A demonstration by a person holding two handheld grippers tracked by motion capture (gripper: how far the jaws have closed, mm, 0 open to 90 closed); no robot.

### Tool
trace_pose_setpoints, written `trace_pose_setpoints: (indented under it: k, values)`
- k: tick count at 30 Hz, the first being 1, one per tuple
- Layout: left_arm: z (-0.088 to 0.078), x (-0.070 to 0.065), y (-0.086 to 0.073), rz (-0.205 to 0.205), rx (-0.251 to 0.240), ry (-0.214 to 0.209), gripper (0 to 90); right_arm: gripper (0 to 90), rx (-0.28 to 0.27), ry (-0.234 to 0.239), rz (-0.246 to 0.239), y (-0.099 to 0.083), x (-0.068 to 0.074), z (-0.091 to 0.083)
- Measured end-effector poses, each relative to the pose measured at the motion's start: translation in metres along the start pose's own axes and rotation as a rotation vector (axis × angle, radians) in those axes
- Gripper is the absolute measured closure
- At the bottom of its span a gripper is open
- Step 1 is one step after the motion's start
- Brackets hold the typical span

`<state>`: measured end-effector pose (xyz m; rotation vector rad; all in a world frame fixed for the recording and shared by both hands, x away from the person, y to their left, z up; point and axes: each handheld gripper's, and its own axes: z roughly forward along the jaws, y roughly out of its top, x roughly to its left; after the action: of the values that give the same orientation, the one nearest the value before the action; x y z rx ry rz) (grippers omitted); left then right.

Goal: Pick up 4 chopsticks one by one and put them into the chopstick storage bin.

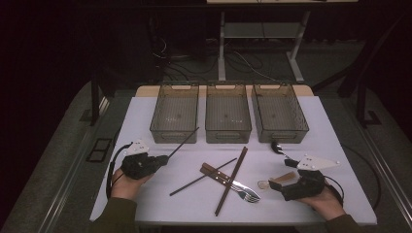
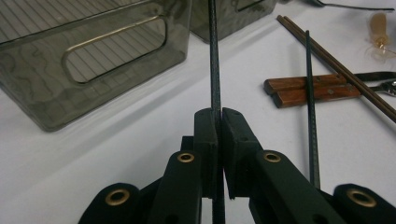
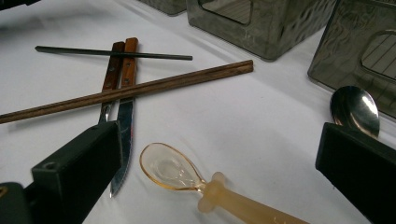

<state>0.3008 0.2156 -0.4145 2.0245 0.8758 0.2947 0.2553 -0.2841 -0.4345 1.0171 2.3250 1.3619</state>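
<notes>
While your left gripper, at the lower left of the high view, is clamped tight on one dark chopstick, that stick juts up and to the right, its far tip reaching the front wall of the leftmost clear bin near the frame's centre. In the left gripper view the pads pinch the stick low on its length, so most of it hangs out unsupported.

Judging from this, the long free end could swing or pivot in the narrow grip and slip out. It could also strike the bin's front wall rather than clear the rim, if lifted too little.

Your right gripper, at the lower right, has its jaws spread wide and grips nothing; a translucent amber spoon lies on the white table between them. A metal spoon sits just beside the right-hand jaw.

At centre, the second dark chopstick, a brown wooden pair of chopsticks, a knife and a fork lie crossed. A careless sweep there could scatter the pile.
</notes>
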Motion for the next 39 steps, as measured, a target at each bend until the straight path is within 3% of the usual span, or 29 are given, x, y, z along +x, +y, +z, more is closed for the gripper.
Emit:
trace_pose_setpoints:
  k: [12,39]
  values:
    - [0.002,0.01,0.008,-0.012,-0.006,0.041,85.1,0.2,0.005,-0.004,-0.001,0.0,-0.001,0.001]
    - [0.017,0.028,0.047,-0.053,-0.051,0.042,85.3,0.3,0.007,-0.008,0.009,-0.001,-0.001,0.001]
